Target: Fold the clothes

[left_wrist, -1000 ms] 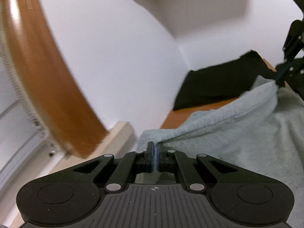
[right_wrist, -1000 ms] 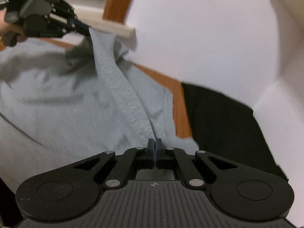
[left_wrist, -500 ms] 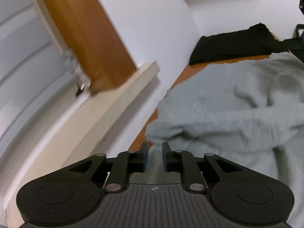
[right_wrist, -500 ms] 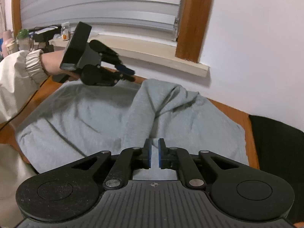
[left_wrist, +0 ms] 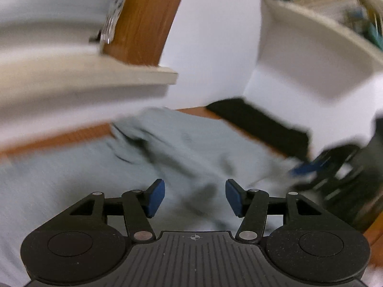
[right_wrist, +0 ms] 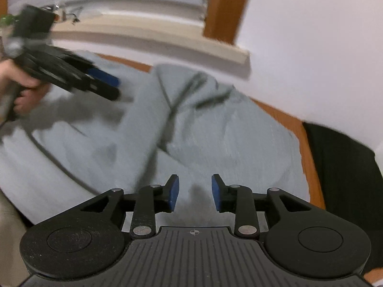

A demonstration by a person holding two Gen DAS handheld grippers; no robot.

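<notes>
two grippers hang over a grey garment (right_wrist: 215, 138) that lies rumpled on the wooden table (right_wrist: 308, 143), below the window sill (right_wrist: 148, 35). the left gripper (left_wrist: 195, 197) has just been opening and its blue pads are spread wide with nothing pinched between them, only the grey cloth lying underneath. the right gripper (right_wrist: 195, 192) has just been opening too, its pads apart and empty above the cloth, and a folded black garment (right_wrist: 347, 167) sits at the far right end of the table by the white wall (right_wrist: 311, 35).
</notes>
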